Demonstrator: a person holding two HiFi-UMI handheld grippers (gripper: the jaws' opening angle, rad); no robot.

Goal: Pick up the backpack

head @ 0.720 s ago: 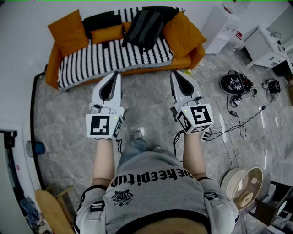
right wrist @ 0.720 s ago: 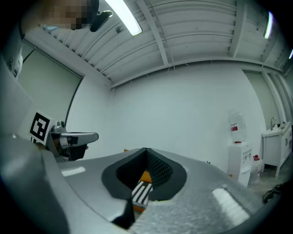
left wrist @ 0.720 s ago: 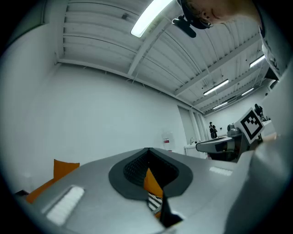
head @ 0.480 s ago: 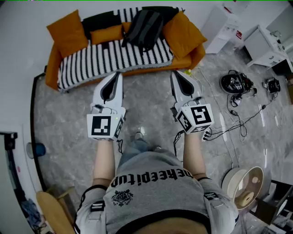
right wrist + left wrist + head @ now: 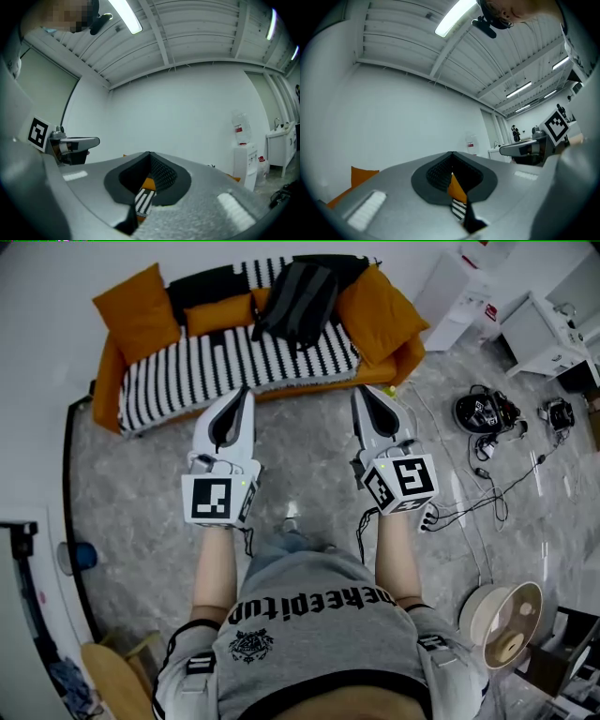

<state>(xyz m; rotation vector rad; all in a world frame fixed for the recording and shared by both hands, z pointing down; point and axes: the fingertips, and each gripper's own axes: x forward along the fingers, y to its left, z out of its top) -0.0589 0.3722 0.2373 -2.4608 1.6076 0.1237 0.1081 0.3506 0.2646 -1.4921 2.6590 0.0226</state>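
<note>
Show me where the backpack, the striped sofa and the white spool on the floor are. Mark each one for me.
backpack (image 5: 302, 298), head view, middle of its dark front.
striped sofa (image 5: 202, 367), head view, bare part of the striped seat.
white spool (image 5: 520, 606), head view, its round tan end face.

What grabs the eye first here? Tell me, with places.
The orange sofa with its black-and-white striped cover fills the top of the head view, a dark backpack lying on it between orange cushions. Below it, the left gripper and right gripper point at the sofa over grey marbled floor, both shut and empty.
</note>
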